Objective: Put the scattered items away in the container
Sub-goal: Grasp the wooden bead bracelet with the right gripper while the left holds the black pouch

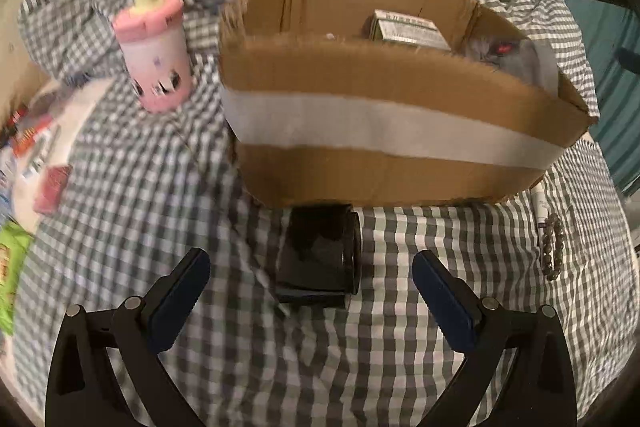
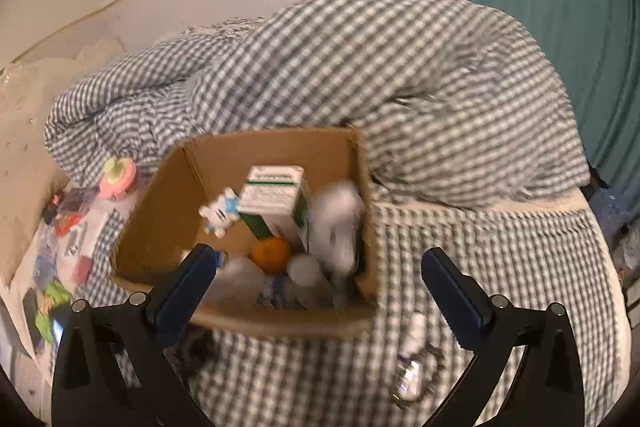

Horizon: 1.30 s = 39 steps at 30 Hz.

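Note:
A cardboard box (image 1: 360,167) with a white tape band stands on the checked bed cover. It also shows in the right wrist view (image 2: 160,223), holding a green and white carton (image 2: 276,203), an orange (image 2: 272,253), a small white toy figure (image 2: 222,213) and pale grey items. A black cylindrical object (image 1: 320,259) lies on the cover just in front of the box. My left gripper (image 1: 311,269) is open, its jaws either side of that black object and short of it. My right gripper (image 2: 318,269) is open and empty above the box's near edge.
A pink cup with a yellow top (image 1: 154,51) stands left of the box. Small packets (image 1: 28,155) lie on a white sheet at the left. A white marker (image 1: 540,203) and a bead bracelet (image 1: 554,247) lie right of the box. A bunched checked blanket (image 2: 400,87) rises behind.

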Each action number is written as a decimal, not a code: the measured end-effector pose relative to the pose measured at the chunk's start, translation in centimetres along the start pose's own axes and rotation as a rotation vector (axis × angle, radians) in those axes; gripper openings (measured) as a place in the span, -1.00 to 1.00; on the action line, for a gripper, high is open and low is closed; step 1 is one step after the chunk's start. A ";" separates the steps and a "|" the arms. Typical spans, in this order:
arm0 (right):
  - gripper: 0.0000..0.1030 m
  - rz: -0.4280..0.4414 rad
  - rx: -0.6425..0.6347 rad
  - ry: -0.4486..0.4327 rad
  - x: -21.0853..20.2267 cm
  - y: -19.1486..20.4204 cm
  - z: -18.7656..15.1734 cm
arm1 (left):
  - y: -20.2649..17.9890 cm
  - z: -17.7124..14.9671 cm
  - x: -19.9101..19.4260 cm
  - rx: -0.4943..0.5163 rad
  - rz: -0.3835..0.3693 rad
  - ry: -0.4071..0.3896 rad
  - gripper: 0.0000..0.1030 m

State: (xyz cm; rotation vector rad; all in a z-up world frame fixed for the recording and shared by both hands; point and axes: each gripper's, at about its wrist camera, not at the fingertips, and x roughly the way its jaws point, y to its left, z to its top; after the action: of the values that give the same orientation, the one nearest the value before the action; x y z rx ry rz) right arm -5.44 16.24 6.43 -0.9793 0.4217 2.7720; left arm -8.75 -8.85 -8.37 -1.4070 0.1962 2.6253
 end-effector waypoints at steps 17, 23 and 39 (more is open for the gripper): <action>0.99 -0.083 0.235 0.228 0.8 -11.9 -13.8 | 0.9 -1.0 4.1 -0.074 0.020 0.038 -0.10; 0.97 -0.067 0.221 0.266 3.5 -11.1 -14.1 | 1.5 -1.8 1.3 -0.079 0.032 0.031 -0.10; 0.23 -0.104 0.256 0.403 11.4 -12.5 -16.0 | -1.5 -1.6 -0.1 -0.020 0.024 0.021 -0.10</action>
State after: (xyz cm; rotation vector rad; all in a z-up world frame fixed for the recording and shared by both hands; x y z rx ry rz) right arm -1.68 23.68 -15.33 -1.4435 0.7356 2.3467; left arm -7.06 -7.64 -9.20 -1.4482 0.1917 2.6395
